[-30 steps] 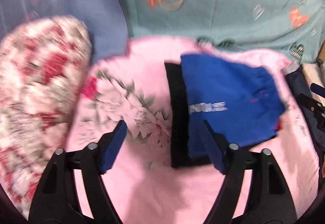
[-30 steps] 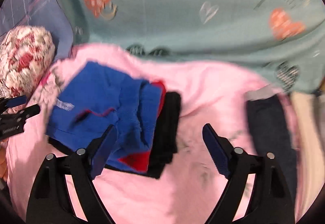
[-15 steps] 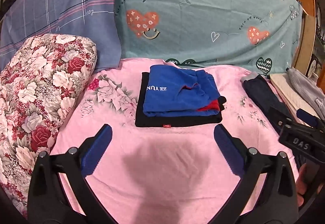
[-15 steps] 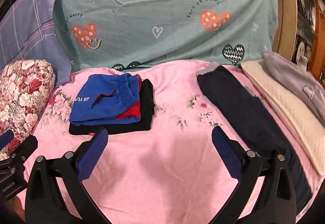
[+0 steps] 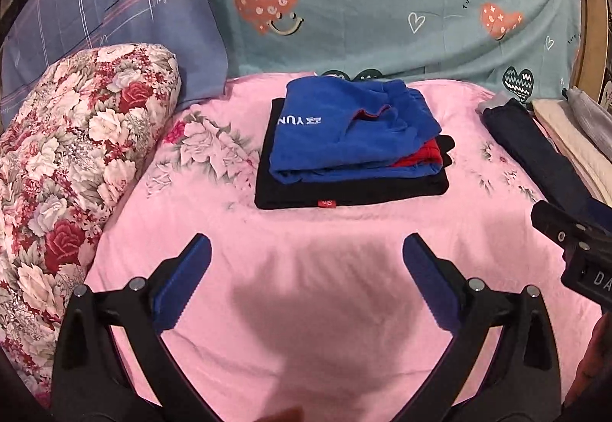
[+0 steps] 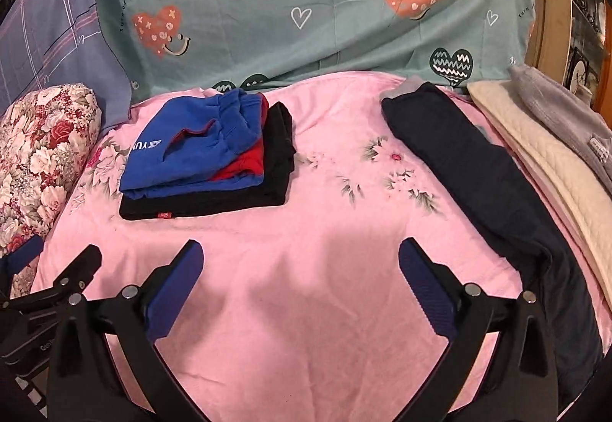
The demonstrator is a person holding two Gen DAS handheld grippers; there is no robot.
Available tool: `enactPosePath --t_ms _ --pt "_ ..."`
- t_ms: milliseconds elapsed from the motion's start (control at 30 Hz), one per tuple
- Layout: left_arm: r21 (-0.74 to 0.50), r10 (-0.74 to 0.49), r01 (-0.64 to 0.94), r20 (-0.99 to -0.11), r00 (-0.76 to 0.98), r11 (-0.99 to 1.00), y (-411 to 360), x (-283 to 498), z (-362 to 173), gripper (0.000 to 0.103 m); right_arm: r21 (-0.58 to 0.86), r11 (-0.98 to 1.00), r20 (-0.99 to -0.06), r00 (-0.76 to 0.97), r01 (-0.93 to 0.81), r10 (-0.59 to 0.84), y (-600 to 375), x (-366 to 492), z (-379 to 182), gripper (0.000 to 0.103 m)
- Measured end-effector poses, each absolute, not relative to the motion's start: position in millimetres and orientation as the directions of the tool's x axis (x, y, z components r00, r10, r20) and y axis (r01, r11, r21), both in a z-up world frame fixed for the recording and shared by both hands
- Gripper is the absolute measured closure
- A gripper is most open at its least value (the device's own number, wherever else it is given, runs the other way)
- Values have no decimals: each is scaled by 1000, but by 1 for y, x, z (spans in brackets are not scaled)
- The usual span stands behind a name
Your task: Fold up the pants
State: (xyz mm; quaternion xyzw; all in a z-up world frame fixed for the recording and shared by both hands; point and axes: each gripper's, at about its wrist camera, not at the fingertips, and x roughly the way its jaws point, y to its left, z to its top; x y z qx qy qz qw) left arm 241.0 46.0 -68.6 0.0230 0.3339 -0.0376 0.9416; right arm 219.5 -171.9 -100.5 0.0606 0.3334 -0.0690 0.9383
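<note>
blue pants (image 5: 344, 131) folded, fleecy perhaps | left gripper (image 5: 306, 272) fingers apart | right gripper (image 6: 300, 278) fingers apart

Folded shorts (image 5: 352, 131) lie on folded pants (image 5: 344, 188) at 12 o'clock on the bedspread (image 5: 344, 288). A bolster (image 5: 69, 162) lies along the spread's 9 o'clock edge. Behind, from 10 to 2 o'clock, two pillows (image 6: 325, 8) stand side by side. At 2 to 4 o'clock, trousers (image 6: 478, 169) stretch lengthwise; a quilted piece (image 6: 543, 142) lies beside them, farther out, with another garment (image 6: 562, 112) partly on it.
</note>
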Motion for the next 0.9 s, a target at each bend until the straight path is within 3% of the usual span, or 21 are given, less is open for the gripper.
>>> enactPosePath --t_ms 233,900 --pt "-13 -71 79 -607 792 997 51 233 -64 2 54 989 -613 787 137 -75 -163 211 -96 1" --pt "-36 -93 91 -656 749 995 51 242 -72 2 27 992 -640 765 125 -79 -153 216 -104 1"
